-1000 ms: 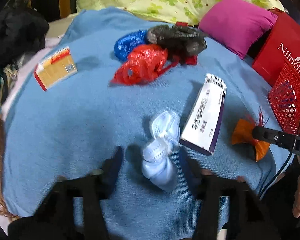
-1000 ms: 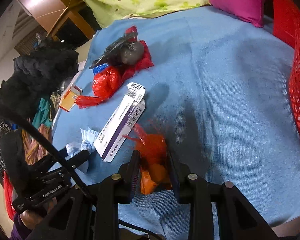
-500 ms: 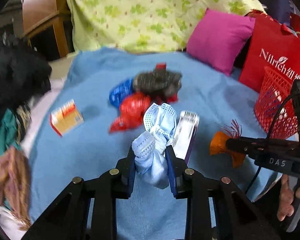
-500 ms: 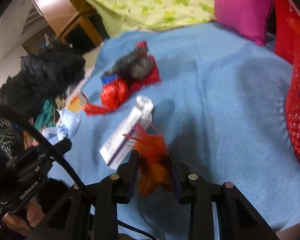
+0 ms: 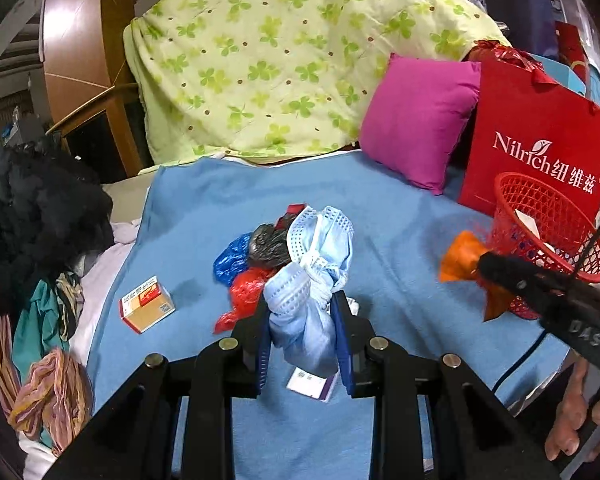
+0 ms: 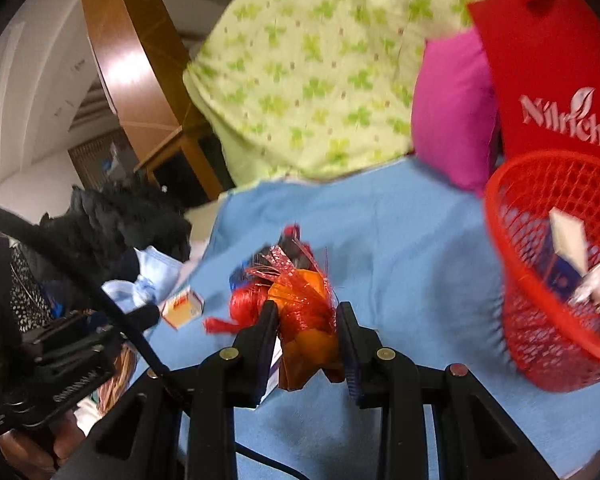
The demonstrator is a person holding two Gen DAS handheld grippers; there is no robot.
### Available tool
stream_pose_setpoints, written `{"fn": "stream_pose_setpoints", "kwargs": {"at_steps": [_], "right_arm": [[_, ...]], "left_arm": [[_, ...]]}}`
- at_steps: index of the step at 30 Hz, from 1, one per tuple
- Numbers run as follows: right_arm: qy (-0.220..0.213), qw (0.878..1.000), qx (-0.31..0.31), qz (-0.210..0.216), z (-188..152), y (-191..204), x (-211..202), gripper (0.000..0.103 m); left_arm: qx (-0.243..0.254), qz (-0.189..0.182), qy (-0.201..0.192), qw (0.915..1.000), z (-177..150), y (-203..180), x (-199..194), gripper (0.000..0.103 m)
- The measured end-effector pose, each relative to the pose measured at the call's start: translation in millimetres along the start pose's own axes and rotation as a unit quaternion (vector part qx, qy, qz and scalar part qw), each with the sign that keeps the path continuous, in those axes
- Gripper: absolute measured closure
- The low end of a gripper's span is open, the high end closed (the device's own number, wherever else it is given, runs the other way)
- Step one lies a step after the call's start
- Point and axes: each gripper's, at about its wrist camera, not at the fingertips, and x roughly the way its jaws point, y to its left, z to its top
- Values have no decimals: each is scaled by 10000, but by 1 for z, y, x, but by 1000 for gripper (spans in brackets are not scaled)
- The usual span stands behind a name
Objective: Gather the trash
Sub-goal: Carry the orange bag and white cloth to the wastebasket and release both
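Carrying trash to red basket [image 6: 548, 280] | right gripper [image 6: 306, 334] clamped on orange wrapper [image 6: 308, 320], left of basket rim, the nearer hand | left gripper [image 5: 302, 330] clamped on blue mask wad [image 5: 308, 292], farther left of basket, above blue blanket [image 5: 400, 240]

Left claw [image 5: 303, 330] clamped – right claw [image 6: 309, 334] clamped, both aloft.
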Motion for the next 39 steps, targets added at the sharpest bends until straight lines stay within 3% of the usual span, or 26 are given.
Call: {"fn": "stream_pose_setpoints", "kwargs": {"at_steps": [11,17,23,33,39], "right_arm": [[-522,9979,349,-156,12,-30,-38,71],[-1037,9922,656,-224,17,-50,-65,71],[-1603,9793,1144,-476,21,-82,-96,71],[-2138,9587,1606,-970,19,-122,-138,70],[-2236,9510,1804,-1141,16,-139,-149,70]], "left_arm": [[193,-290,-49,9994,16,-36,-1,73],[158,-777,-116,9968,23,-53,-7,73],[180,-1536,-330,9874,39,-74,-17,73],[360,-2012,-483,9777,57,-118,-20,73],[406,-2586,-357,9645,69,-155,-3,73]]}}
